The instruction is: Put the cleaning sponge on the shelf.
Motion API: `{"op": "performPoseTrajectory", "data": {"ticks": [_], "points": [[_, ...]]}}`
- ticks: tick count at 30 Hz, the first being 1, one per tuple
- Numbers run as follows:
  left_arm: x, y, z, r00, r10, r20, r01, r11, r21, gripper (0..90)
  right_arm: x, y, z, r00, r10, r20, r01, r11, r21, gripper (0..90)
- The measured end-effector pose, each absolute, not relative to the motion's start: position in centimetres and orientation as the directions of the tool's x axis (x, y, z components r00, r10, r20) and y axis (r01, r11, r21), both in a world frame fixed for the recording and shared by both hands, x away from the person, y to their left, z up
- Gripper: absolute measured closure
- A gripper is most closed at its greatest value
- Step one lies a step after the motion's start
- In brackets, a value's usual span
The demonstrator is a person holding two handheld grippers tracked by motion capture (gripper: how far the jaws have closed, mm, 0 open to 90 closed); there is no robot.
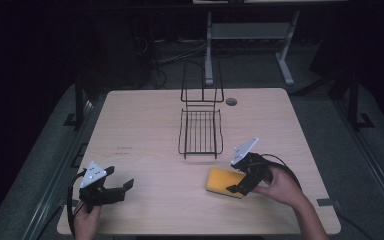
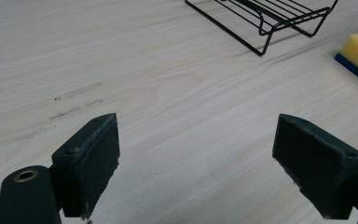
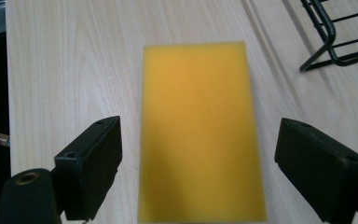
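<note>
Lying flat on the table (image 1: pixel 145 130) near your right side, the yellow sponge (image 3: pixel 200 130) is sitting between your right gripper's (image 3: pixel 198 172) spread jaws, untouched. Your left gripper (image 2: pixel 196 163) is hovering released over bare wood, well apart. Beyond stands the wire rack (image 1: pixel 200 131).

Pale wooden table (image 1: pixel 145 130), grey floor (image 1: pixel 330 120), seemingly dark room.

I find the left tool (image 1: pixel 122 186) held low at the near left, jaws spread wide, gripped by the left hand (image 1: pixel 86 220). The right tool (image 1: pixel 234 189) angles down and leftward, jaws likewise wide apart, right hand (image 1: pixel 281 186) behind it.
</note>
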State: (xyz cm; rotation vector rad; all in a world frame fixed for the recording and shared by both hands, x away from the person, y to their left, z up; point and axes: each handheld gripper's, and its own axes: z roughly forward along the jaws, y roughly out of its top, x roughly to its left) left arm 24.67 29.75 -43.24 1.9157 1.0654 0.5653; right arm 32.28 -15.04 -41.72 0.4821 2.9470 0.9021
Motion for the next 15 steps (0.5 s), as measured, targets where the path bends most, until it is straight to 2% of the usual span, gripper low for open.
{"op": "performPoseTrajectory", "data": {"ticks": [15], "points": [[24.7, 29.8, -43.2, 0.536, 0.844, -0.017, 0.46, -0.275, 0.844, 14.1, 33.0, -13.6, -42.9, -0.958, 0.277, 0.073, 0.274, 0.812, 0.516, 14.5]]}}
